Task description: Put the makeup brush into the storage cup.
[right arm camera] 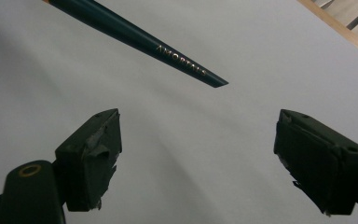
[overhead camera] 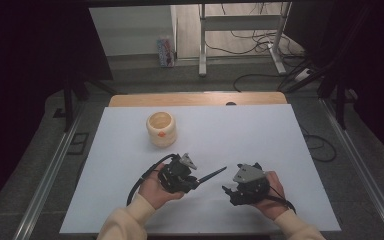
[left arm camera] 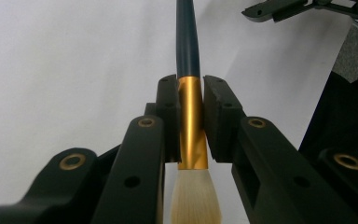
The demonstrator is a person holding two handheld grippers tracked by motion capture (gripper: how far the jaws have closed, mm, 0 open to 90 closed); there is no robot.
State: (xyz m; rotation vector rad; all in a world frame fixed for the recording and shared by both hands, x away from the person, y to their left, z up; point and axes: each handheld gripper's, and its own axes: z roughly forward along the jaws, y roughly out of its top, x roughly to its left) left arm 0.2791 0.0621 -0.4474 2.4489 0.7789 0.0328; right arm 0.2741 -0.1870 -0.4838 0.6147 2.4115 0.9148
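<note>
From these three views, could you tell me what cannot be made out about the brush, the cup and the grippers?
- Brush: in the left gripper view, the bristle tip is cut off by the bottom edge.
- Cup: in the high view, too small to read its orange mark or contents.
- Left gripper: in the high view, its grip is hidden by its own body.
- Right gripper: the jaw bases are cut off by the frame edge.

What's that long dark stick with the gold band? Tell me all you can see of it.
It is a brush: a slim dark teal handle, a shiny gold metal-looking collar and a pale cream tuft of bristles. The handle tapers to a slanted tip and bears gold lettering. The left gripper has its jaws shut on the collar, bristles toward the hand, handle pointing out over the white table sheet toward the right gripper, whose jaws stand open, apart from it.
</note>
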